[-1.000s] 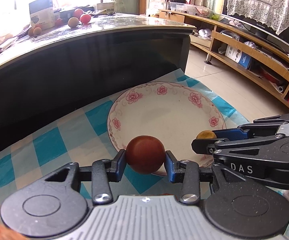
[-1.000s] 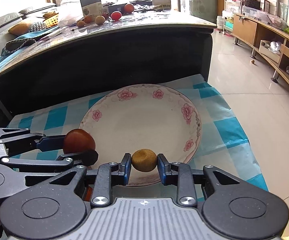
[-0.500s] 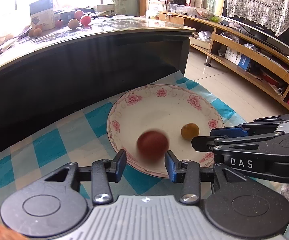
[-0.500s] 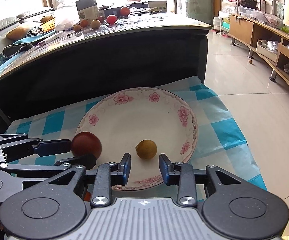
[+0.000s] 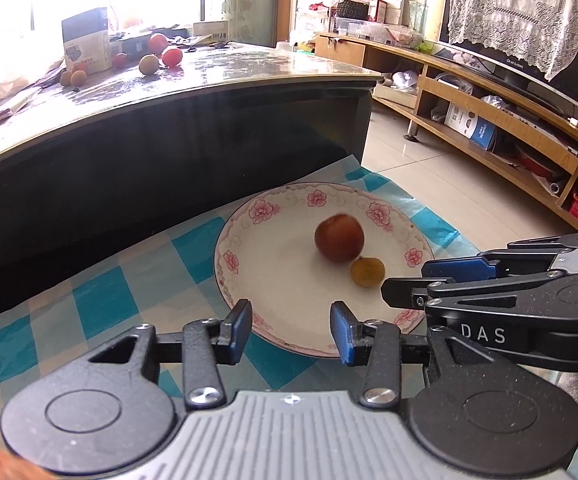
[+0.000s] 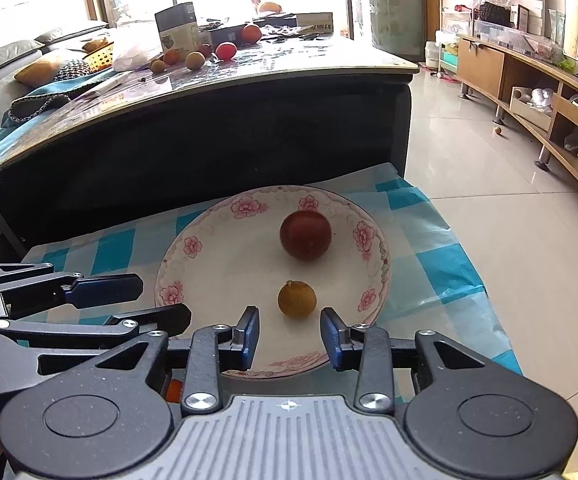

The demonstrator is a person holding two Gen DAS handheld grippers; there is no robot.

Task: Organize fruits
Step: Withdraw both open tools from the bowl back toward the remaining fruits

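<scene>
Two fruits lie free in the floral plate [image 6: 177, 268]: a dark red round fruit [image 6: 306, 235] toward the far side, and a small yellow-brown fruit [image 6: 296, 299] nearer the grippers. From the left wrist view the two appear to touch or nearly touch; from the right wrist view a clear strip of plate shows between them, so contact cannot be settled.

Right gripper [image 6: 289, 336]: jaws opening, nothing between the pads. The yellow-brown fruit sits just beyond the fingertips, roughly centred on the gap, over the plate's near rim.

Left gripper [image 5: 291, 330]: jaws parted, nothing held. The red fruit [image 5: 339, 239] lies well beyond its tips, ahead and slightly right; the yellow-brown fruit [image 5: 367, 272] is nearer and further right, close to the right gripper's finger.

Both grippers point downward at a slant toward the plate, side by side, the right one's fingers crossing the left view's right edge.

Plate rests on a blue-and-white checked cloth [image 5: 101, 304] in front of a dark low table [image 5: 169, 152]. More fruits [image 5: 153, 60] sit on that tabletop, far from the grippers.
</scene>
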